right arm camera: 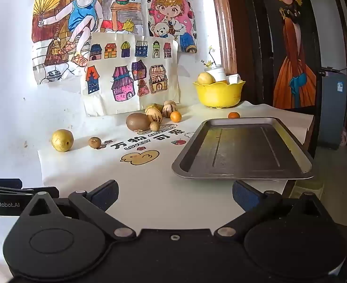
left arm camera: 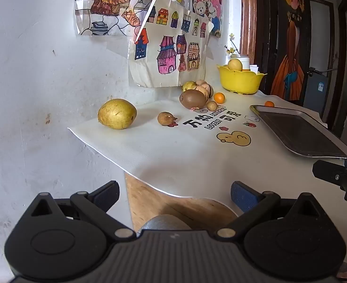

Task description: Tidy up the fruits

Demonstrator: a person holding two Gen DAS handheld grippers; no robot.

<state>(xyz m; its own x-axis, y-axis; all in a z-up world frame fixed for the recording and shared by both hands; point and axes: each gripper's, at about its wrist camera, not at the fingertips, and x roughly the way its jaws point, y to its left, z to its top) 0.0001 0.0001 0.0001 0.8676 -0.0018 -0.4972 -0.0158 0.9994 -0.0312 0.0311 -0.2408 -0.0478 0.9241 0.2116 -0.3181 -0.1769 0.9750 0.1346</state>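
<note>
I am seeing both grippers, left gripper (left arm camera: 174,195) and right gripper (right arm camera: 175,194), released, grasping nothing; the tray (left arm camera: 298,132) at three o'clock is running off frame in the left view and showing whole in the right.

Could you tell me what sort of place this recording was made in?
Probably a room in a home: children's coloured drawings on the white wall, a cartoon-printed table cover strewn with fruit, and a wooden door frame beside it.

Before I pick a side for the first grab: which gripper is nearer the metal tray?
Right. The right gripper sits just before the tray's near rim, jaws open. The left gripper is farther off, at the mat's left corner, tray off to its right.
</note>
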